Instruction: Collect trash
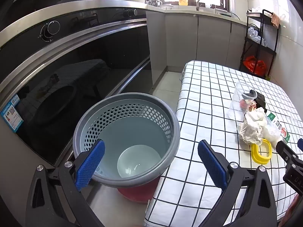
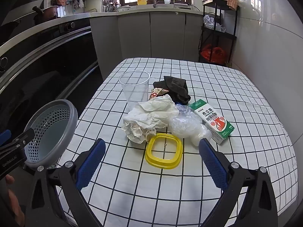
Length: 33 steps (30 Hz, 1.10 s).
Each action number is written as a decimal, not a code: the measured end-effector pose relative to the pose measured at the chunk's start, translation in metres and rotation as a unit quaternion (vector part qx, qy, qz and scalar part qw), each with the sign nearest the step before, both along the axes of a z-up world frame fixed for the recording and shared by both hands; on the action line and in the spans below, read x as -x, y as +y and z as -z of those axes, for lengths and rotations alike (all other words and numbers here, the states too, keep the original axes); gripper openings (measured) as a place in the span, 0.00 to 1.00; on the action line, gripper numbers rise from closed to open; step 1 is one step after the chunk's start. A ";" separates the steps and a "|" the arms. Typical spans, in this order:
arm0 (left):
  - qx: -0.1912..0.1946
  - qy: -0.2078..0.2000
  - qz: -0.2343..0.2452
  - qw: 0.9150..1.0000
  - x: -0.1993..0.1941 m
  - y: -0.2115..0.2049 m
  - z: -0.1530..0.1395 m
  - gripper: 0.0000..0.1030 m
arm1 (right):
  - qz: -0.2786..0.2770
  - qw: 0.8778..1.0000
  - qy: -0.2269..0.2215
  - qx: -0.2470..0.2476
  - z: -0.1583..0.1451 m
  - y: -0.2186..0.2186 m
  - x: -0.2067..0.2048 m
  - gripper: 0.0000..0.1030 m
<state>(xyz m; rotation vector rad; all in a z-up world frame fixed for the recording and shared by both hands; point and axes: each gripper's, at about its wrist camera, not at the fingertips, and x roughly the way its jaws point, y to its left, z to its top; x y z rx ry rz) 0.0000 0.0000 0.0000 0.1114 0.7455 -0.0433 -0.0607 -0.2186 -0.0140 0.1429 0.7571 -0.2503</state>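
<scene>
Trash pile (image 2: pixel 161 113) sits mid-table on the checked cloth (image 2: pixel 170 189), bin (image 1: pixel 126 138) on the floor beside its left edge. Right gripper (image 2: pixel 152 162) and left gripper (image 1: pixel 150 163) both spread wide, empty. I'd grab the yellow ring (image 2: pixel 164 153) first, pinching one side flat and low

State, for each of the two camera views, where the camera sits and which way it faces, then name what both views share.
Left wrist: on the left claw, tilted down at the empty grey bin beside the table; its blue fingers show, open.
Right wrist: on the right claw, tilted down at the yellow ring and crumpled paper; its fingers show, open.
Shared: bin, checked tablecloth, trash pile, each other's claw.
</scene>
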 end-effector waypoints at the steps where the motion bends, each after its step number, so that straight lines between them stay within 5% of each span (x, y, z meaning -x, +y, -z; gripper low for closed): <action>1: 0.004 -0.001 0.000 1.000 0.000 0.000 0.000 0.94 | 0.000 1.000 0.000 -0.001 0.000 0.000 0.000 0.92; 33: -0.007 -0.004 0.003 1.000 0.000 -0.004 0.002 0.94 | -0.002 1.000 -0.009 -0.003 -0.003 -0.001 0.003 0.92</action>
